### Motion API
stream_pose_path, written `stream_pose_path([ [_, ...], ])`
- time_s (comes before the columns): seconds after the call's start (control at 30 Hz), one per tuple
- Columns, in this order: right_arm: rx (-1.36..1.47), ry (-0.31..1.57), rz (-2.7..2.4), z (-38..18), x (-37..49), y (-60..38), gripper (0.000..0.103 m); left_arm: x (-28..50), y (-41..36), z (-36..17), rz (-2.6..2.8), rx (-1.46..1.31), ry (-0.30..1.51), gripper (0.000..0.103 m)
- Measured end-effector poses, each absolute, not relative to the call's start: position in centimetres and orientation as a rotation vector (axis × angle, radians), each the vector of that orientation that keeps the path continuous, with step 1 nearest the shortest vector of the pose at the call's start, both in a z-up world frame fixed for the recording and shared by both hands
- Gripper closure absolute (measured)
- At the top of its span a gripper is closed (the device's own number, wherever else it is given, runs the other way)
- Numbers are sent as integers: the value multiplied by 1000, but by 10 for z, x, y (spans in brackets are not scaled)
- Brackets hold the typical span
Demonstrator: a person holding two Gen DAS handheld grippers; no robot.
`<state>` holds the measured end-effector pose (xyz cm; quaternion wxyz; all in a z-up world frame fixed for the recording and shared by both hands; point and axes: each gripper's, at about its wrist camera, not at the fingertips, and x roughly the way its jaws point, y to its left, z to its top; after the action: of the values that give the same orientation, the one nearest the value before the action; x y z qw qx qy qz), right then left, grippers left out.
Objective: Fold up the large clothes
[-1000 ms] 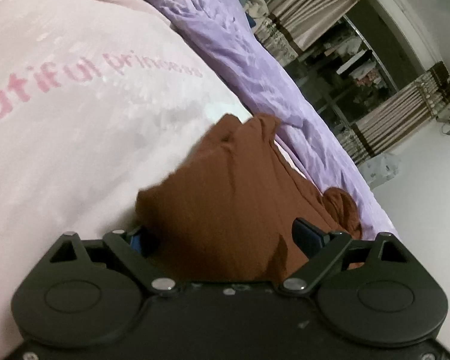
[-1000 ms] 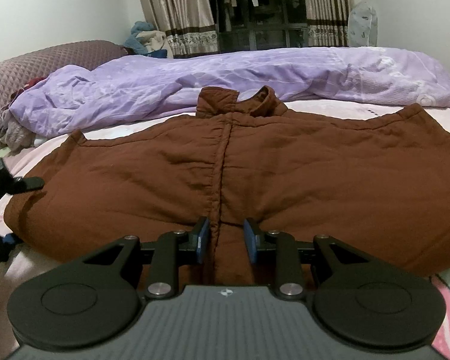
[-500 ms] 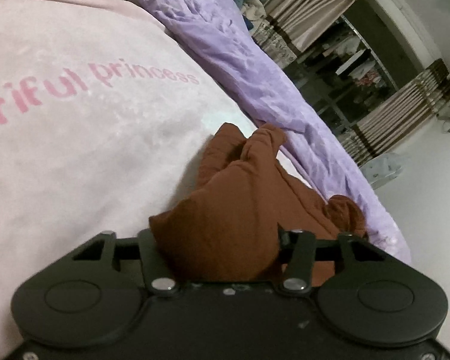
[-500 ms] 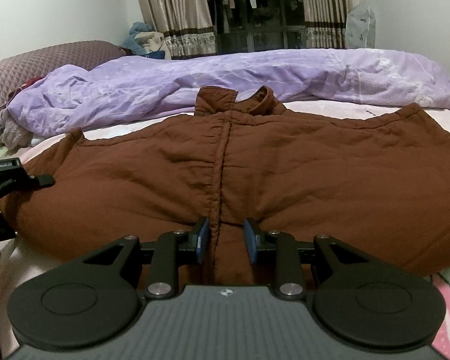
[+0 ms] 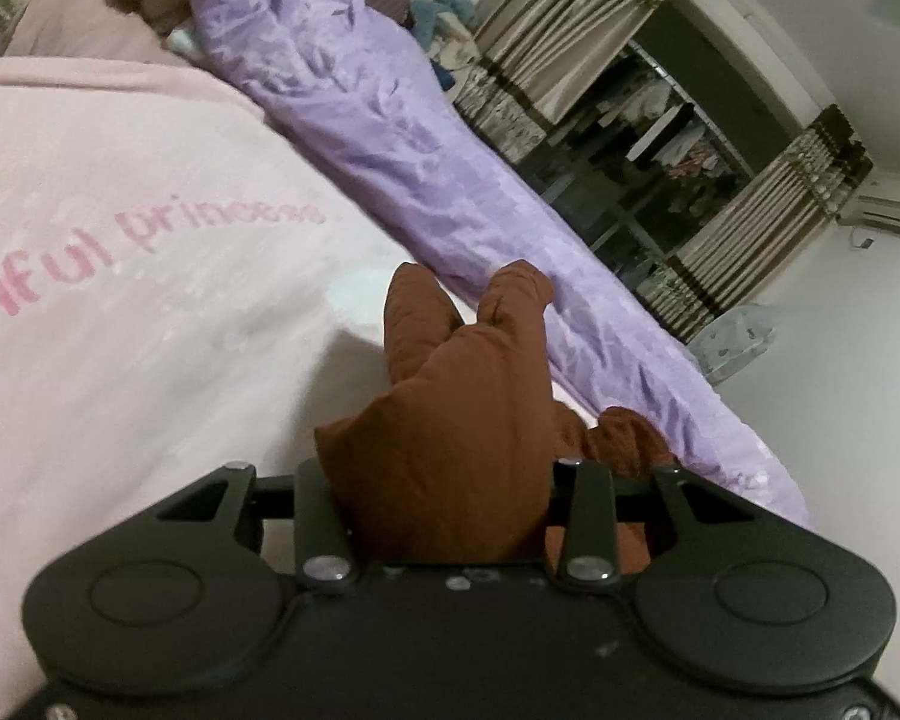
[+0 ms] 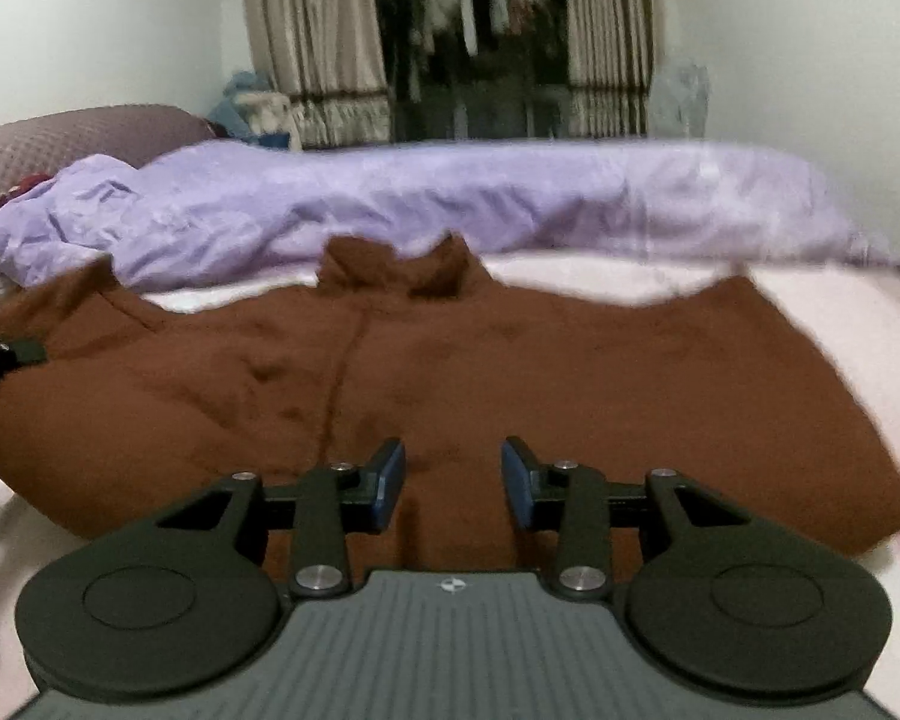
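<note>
A brown padded jacket point(image 6: 510, 372) lies spread front-up across a bed covered by a pink blanket point(image 5: 120, 312), its collar point(image 6: 396, 267) toward the far edge and its hem at the near edge. A rumpled purple quilt point(image 6: 450, 204) runs along the far edge of the bed, just behind the collar; beyond it hang striped curtains point(image 6: 318, 48) framing a dark rack of clothes. The blanket carries pink lettering point(image 5: 150, 240), partly out of view. Left gripper point(image 5: 450, 474): its jaws have just been closing and now clamp a bunched fold of the jacket's sleeve end point(image 5: 468, 396), which fills the gap between the two black fingers and rises in a peak above the blanket near the left edge of the bed. Right gripper point(image 6: 453, 480): its jaws have just been opening and stand moderately apart over the jacket's hem beside the centre seam; the blue pads point(image 6: 390, 477) show clear of the fabric at their tips, with cloth lying below and between them, not pinched. In the right wrist view the left gripper's black frame point(image 6: 6, 351) shows at the jacket's left end. The right wrist view is motion-blurred.
</note>
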<state>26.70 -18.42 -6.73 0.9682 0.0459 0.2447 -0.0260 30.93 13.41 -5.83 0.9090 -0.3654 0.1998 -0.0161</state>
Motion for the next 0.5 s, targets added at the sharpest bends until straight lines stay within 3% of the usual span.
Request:
stream_pose_path([
  [0.2, 105, 538, -61, -98, 282, -186, 58, 310, 129, -45, -68, -752, 391, 67],
  [0.5, 204, 528, -17, -80, 265, -208, 59, 309, 81, 2, -245, -697, 318, 72],
])
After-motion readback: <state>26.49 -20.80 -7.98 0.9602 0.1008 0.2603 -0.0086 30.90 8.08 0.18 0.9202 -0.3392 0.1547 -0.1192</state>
